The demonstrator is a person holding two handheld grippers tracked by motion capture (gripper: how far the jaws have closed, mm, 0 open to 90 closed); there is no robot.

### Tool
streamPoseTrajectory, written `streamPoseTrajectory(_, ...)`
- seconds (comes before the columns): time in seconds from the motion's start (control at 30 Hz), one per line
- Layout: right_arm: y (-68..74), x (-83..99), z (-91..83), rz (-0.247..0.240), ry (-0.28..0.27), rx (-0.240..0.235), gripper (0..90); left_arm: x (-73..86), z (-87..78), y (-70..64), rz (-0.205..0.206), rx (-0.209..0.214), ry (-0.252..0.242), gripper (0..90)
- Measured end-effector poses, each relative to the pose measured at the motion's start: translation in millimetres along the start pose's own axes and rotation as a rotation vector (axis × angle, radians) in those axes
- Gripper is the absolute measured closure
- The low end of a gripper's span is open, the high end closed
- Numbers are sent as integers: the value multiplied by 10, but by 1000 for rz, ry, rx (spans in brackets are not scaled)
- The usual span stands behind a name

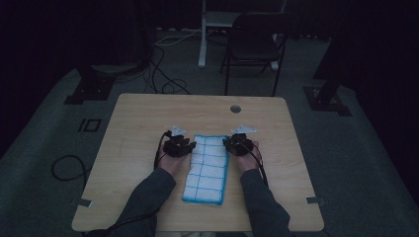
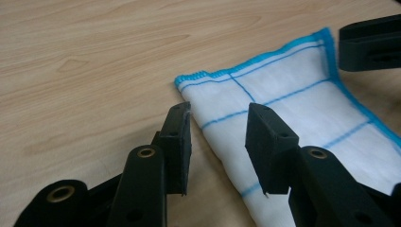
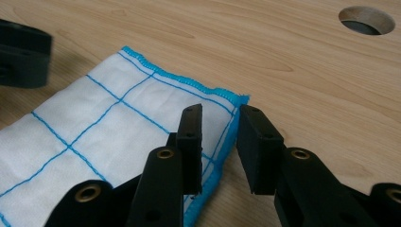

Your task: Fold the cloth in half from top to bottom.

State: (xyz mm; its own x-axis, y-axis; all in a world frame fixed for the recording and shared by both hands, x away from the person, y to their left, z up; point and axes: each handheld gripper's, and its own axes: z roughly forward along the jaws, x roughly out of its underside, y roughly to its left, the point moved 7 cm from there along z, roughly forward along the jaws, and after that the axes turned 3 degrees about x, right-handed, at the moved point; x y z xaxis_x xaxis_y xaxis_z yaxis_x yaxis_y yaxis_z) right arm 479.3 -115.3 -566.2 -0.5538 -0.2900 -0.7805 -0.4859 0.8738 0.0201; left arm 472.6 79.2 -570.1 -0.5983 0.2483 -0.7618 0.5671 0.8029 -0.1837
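Observation:
A folded white cloth (image 1: 207, 170) with blue grid lines and a blue hem lies lengthwise in the middle of the wooden table (image 1: 138, 123). My left gripper (image 1: 190, 144) is at the cloth's far left corner. In the left gripper view it (image 2: 220, 113) is open, its jaws straddling the left edge of the cloth (image 2: 293, 94) just above it. My right gripper (image 1: 229, 143) is at the far right corner. In the right gripper view it (image 3: 221, 116) is open with a narrower gap, and the hem of the cloth (image 3: 108, 118) lies between the jaws.
A round cable hole (image 1: 235, 108) (image 3: 366, 20) sits in the table beyond the cloth. Behind the table stands a dark chair (image 1: 257, 39), and cables (image 1: 163, 74) lie on the floor. Each gripper view catches the other gripper (image 2: 371, 42) (image 3: 21, 59) across the cloth.

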Motion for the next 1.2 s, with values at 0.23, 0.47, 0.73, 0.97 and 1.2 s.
streamPoseTrajectory(0.23, -31, 53, 127, 5, 46, -6, 690, -10, 195, 8, -13, -17, 47, 614)
streamPoseTrajectory(0.47, -94, 76, 173, 36, 61, 10, 599, -33, 297, 36, -28, -32, 64, 605)
streamPoseTrajectory(0.73, -13, -41, 227, 19, 46, 1, 496, -85, 353, 82, -30, -42, 56, 583)
streamPoseTrajectory(0.97, 5, 9, 337, 19, 106, 3, 515, -99, 384, 100, 11, -22, 47, 578)
streamPoseTrajectory(1.2, 20, -2, 330, 20, 127, -12, 667, -70, 380, 65, -5, -14, 31, 736)
